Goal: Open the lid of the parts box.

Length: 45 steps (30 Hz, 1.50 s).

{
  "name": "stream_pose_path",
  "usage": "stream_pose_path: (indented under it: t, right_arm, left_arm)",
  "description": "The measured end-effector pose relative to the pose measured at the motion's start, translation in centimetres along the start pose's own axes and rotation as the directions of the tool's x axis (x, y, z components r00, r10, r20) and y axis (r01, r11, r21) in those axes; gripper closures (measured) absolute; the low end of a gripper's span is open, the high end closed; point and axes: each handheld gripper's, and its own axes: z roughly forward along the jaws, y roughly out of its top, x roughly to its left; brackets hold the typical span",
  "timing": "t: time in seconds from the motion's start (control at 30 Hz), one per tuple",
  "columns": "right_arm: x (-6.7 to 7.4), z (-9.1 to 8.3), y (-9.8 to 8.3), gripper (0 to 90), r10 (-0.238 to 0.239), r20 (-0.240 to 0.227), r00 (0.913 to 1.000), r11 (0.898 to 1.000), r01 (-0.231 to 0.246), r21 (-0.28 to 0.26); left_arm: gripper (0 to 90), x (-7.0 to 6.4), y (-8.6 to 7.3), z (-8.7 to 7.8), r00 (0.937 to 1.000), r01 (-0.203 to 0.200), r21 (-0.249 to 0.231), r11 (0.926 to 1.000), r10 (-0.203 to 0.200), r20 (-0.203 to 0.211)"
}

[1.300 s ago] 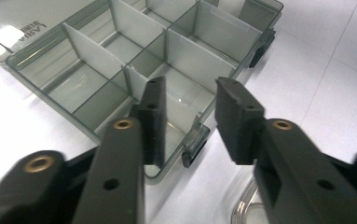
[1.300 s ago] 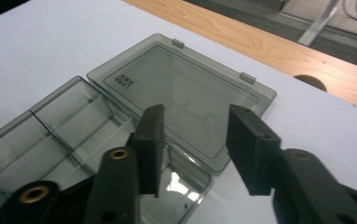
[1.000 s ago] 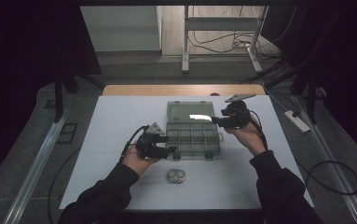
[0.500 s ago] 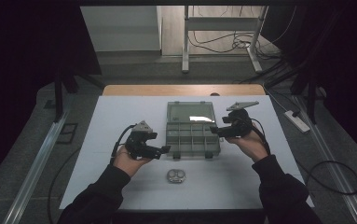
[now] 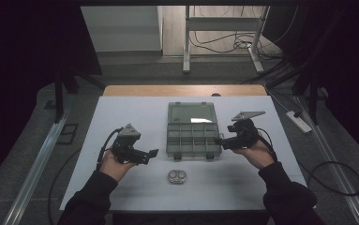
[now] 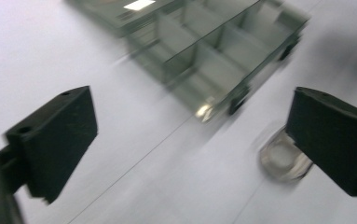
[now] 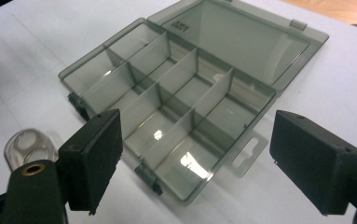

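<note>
fingers: both just opening, empty | organiser box (image 5: 193,132) lid label: unreadable

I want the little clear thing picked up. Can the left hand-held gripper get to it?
Probably yes. The left hand-held gripper is open, and bare table lies between it and the small clear container.

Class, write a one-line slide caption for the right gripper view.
Open right gripper faces an open, empty compartment box.
</note>
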Motion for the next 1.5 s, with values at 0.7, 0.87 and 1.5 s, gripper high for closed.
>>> stream_pose_path:
  t: [0.7,0.87,1.5]
  right_arm:
    - [0.8,-2.4,-3.3,4.8,0.012,-0.006,0.9999,1.0,-0.012,0.015]
    - [1.0,-3.3,-4.3,0.5,0.021,0.011,0.9997,1.0,-0.021,0.02]
    - [0.7,-6.8,-7.8,0.0,0.064,0.049,0.9967,0.998,-0.065,0.025]
  left_arm:
    - [0.0,1.0,-3.3,-3.5,0.9973,0.07,-0.041,0.9967,-0.071,-0.018]
    - [0.0,1.1,-4.0,-4.1,0.9963,0.084,-0.046,0.9954,-0.085,-0.017]
    - [0.0,0.8,-6.3,-6.5,0.9932,0.111,-0.06,0.992,-0.113,-0.029]
